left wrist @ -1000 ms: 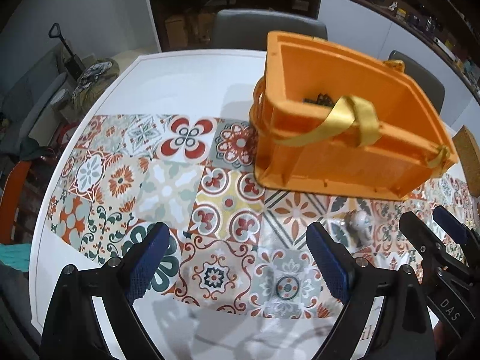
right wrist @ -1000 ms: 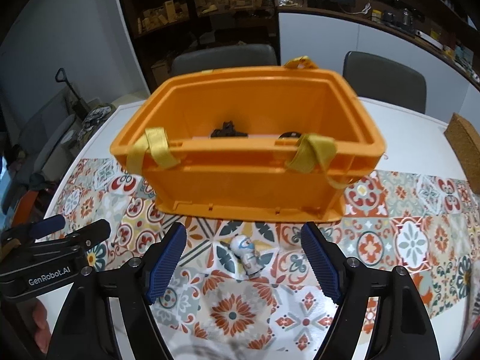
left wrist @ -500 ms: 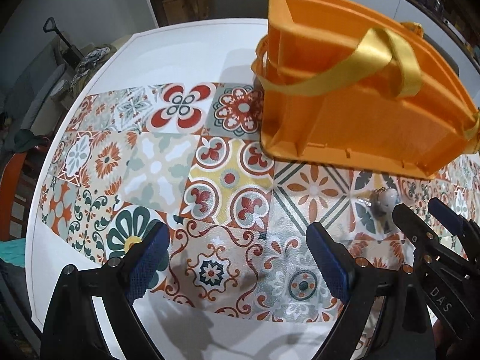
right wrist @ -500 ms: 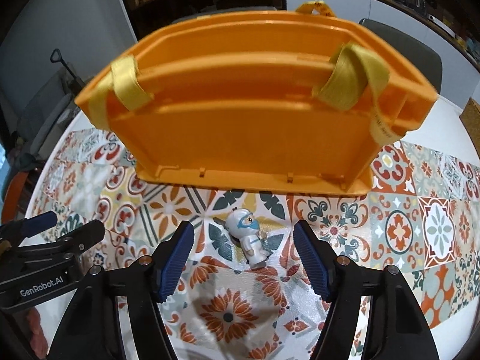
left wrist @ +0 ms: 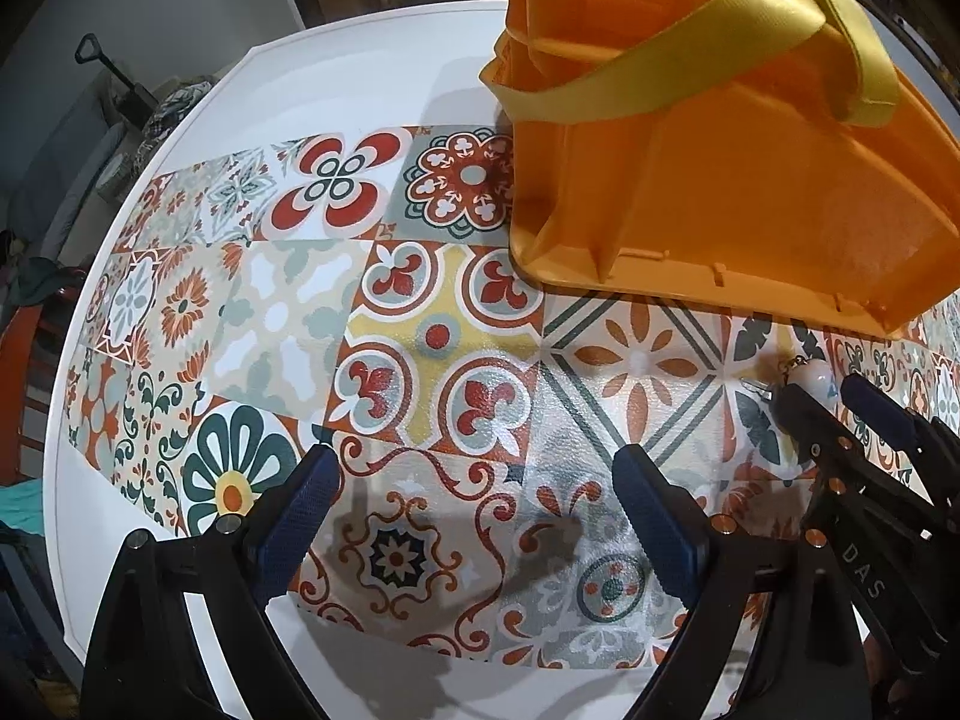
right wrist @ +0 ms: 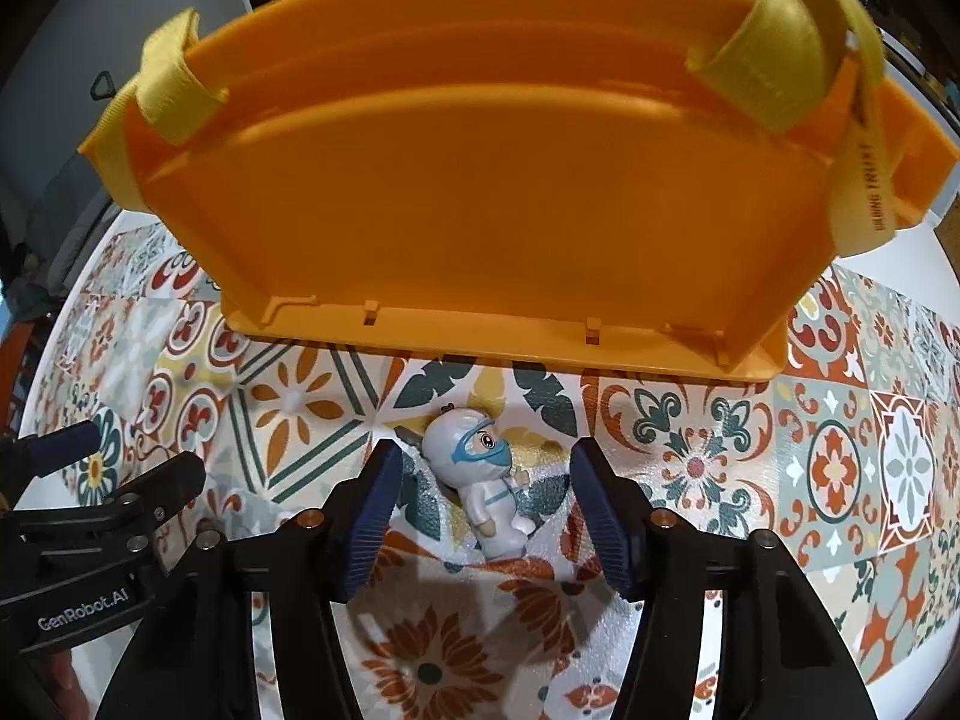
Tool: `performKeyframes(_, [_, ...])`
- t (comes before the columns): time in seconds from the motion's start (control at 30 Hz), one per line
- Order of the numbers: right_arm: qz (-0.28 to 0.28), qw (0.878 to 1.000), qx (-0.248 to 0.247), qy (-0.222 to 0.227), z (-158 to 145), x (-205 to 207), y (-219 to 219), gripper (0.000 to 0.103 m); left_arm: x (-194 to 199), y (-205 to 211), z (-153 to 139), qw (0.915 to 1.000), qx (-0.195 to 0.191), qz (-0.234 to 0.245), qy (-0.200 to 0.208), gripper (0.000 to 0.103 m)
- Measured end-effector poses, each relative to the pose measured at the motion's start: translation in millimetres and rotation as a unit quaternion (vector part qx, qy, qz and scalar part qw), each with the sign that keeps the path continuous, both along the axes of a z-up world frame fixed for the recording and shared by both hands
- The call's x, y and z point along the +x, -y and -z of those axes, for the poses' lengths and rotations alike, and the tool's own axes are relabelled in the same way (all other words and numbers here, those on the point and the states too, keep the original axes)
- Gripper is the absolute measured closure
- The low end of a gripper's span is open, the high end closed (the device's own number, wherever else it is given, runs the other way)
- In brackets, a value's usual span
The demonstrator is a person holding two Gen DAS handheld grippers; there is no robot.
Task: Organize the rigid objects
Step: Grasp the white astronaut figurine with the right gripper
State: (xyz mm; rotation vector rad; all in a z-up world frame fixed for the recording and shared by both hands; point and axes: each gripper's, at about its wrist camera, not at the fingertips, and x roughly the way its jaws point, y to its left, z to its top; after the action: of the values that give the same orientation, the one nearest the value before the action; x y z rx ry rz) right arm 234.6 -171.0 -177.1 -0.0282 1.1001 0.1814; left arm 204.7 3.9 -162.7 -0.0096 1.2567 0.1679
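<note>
Patterned tile mat (left wrist: 420, 324) on white table (left wrist: 372, 90); shovel (left wrist: 114, 75) beyond.

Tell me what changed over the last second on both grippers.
The right gripper dropped down and forward, and its open fingers now straddle the toy figure without gripping it. The left gripper also sank toward the tablecloth, still open and empty. The orange crate and figure have not moved.

There is one orange crate (right wrist: 480, 180) on the patterned tablecloth (right wrist: 840, 450). It carries two yellow ribbon handles (right wrist: 774, 54); only one (left wrist: 690, 54) is seen in the left wrist view. Just in front of the crate lies one small white figurine (right wrist: 480, 480). Two grippers are seen: the right gripper (right wrist: 480, 504) and the left gripper (left wrist: 474, 516), each with two blue pads.
</note>
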Motion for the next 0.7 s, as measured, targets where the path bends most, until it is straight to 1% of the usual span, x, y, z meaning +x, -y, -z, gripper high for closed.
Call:
performKeyframes(0.13, [-0.005,1.000,0.003,-0.005,6,3,-5,0.060,1,0,3,1.0000,0.001,0.000,-0.003,0.010])
performKeyframes(0.2, [-0.004,1.000,0.007,-0.008,9,4,-6,0.063,1,0,2,1.0000,0.002,0.002,-0.002,0.010])
performKeyframes(0.5, [0.002,1.000,0.021,-0.008,7,0,1,0.065,0,3,-2,1.0000,0.006,0.007,0.002,0.010])
performKeyframes(0.53, [0.002,1.000,0.025,-0.008,5,-2,3,0.072,-1,4,-4,0.9999,0.006,0.008,0.004,0.010])
performKeyframes(0.7, [-0.001,1.000,0.028,-0.001,-6,-13,7,0.072,-6,8,-14,0.9997,0.008,0.018,0.014,0.010])
